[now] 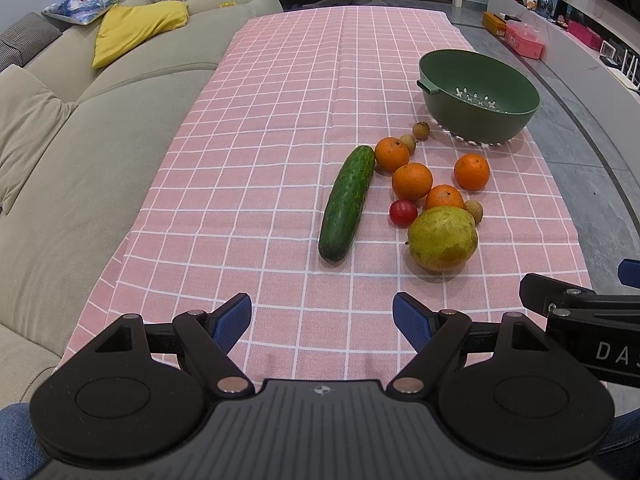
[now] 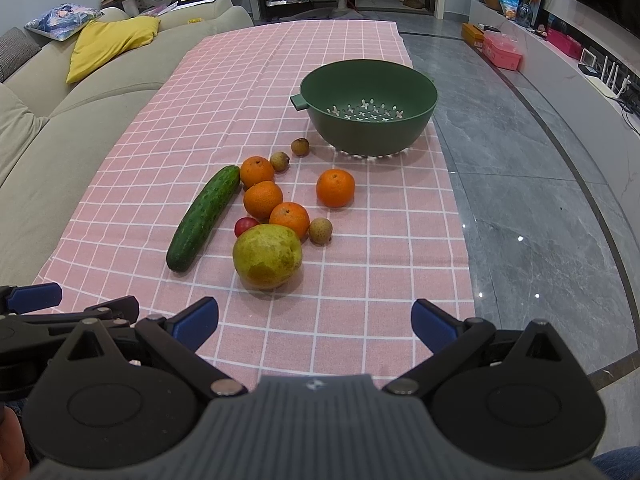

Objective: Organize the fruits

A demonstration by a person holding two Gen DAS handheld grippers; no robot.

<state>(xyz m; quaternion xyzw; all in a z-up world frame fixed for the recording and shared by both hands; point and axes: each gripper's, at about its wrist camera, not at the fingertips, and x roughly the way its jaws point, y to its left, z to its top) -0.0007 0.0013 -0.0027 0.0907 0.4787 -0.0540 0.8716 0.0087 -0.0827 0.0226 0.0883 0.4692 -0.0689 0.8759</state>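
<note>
A green colander bowl point(image 1: 480, 96) point(image 2: 368, 106) stands empty on the pink checked cloth point(image 1: 280, 120) point(image 2: 224, 92). In front of it lie a cucumber point(image 1: 347, 203) point(image 2: 204, 217), several oranges point(image 1: 412, 181) point(image 2: 335, 187), a red tomato point(image 1: 403, 213) point(image 2: 245, 225), a yellow-green pear point(image 1: 443, 238) point(image 2: 267, 256) and three small brown longans point(image 1: 421, 130) point(image 2: 320, 231). My left gripper point(image 1: 322, 318) is open and empty, near the cloth's front edge. My right gripper point(image 2: 315, 322) is open and empty, just short of the pear.
A beige sofa point(image 1: 80, 152) with a yellow cushion point(image 1: 136, 30) runs along the table's left side. Grey tiled floor point(image 2: 540, 200) lies to the right. A low shelf with boxes point(image 2: 502, 52) stands at the far right. The right gripper's body shows at the left wrist view's edge point(image 1: 580, 312).
</note>
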